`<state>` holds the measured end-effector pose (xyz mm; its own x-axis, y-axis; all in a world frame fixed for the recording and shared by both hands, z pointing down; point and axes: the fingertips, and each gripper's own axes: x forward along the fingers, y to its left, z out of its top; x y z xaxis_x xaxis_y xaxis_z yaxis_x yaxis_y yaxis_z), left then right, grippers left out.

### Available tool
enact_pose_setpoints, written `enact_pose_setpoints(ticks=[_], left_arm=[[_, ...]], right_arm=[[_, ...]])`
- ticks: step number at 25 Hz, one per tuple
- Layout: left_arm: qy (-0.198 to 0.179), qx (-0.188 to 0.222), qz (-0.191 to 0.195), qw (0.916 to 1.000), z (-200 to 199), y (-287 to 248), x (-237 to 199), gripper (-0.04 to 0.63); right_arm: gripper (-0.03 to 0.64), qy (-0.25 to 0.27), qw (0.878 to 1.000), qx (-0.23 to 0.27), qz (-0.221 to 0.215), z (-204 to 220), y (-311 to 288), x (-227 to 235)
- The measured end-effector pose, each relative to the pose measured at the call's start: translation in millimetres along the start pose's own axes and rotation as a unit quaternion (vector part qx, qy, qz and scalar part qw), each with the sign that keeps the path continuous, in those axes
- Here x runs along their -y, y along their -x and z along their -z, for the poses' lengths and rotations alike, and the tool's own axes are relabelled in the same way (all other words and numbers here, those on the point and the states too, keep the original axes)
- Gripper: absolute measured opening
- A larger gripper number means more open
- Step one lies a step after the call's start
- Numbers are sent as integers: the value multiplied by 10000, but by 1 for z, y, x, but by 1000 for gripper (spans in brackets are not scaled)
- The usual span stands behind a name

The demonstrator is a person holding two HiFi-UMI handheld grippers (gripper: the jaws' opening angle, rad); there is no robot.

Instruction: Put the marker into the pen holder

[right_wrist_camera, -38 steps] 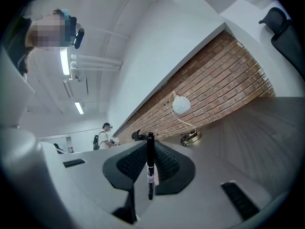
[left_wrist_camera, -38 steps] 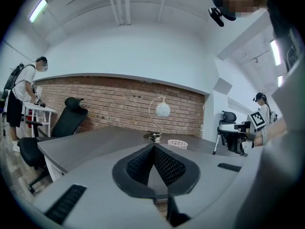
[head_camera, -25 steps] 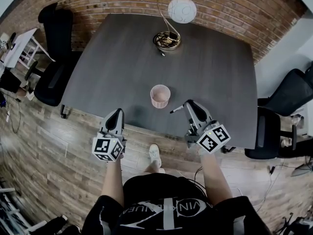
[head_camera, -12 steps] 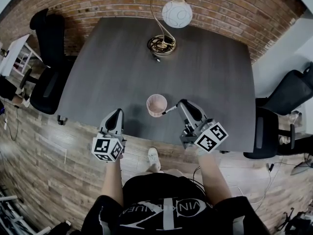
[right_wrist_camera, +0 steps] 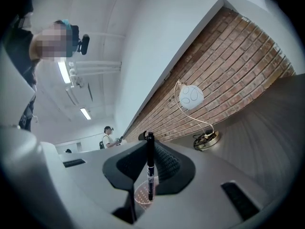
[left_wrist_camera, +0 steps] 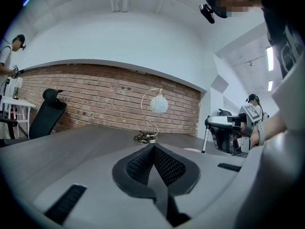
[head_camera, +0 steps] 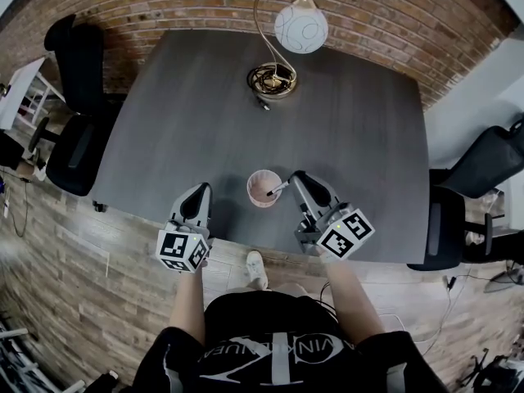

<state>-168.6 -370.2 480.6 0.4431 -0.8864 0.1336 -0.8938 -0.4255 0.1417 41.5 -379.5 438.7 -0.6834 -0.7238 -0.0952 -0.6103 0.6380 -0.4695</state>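
A pink mesh pen holder (head_camera: pixel 264 188) stands near the front edge of the dark grey table (head_camera: pixel 246 105). My right gripper (head_camera: pixel 293 179) is shut on a black marker (head_camera: pixel 277 189), whose free end reaches over the holder's rim. In the right gripper view the marker (right_wrist_camera: pixel 150 166) is clamped between the pads, and its lower end hangs over the holder's mouth (right_wrist_camera: pixel 145 194). My left gripper (head_camera: pixel 196 201) hovers left of the holder near the table's edge, shut and empty (left_wrist_camera: pixel 153 149).
A gold lamp base with a curved stem (head_camera: pixel 272 79) and a white globe shade (head_camera: pixel 300 29) stands at the table's far side. Black office chairs are at the left (head_camera: pixel 78 129) and right (head_camera: pixel 463 211). Wooden floor lies below the front edge.
My right gripper has carried the marker leftward, from right of the holder to over its rim. The left gripper has stayed in place.
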Motion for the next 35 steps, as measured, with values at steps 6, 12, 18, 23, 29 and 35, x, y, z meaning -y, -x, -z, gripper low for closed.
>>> enact_pose_setpoints(ticks=[6, 12, 18, 23, 29, 35], left_arm=[[3, -69, 7, 10000, 6, -7, -9, 14], [32, -126, 37, 9999, 13, -12, -16, 14], [65, -199, 53, 9998, 20, -15, -21, 14], [73, -214, 49, 9997, 23, -16, -23, 14], [100, -192, 22, 9998, 23, -15, -28, 14], [111, -161, -18, 9998, 21, -16, -31, 14]], right_arm=[[52, 185, 9994, -277, 29, 21, -18, 3], [52, 418, 9973, -597, 74, 41, -29, 4], [54, 556, 9946, -866, 119, 58, -31, 6], [54, 752, 9914, -1069, 97, 67, -32, 2], [54, 883, 9881, -1250, 118, 76, -33, 2], [54, 975, 9866, -1309, 76, 77, -34, 2]])
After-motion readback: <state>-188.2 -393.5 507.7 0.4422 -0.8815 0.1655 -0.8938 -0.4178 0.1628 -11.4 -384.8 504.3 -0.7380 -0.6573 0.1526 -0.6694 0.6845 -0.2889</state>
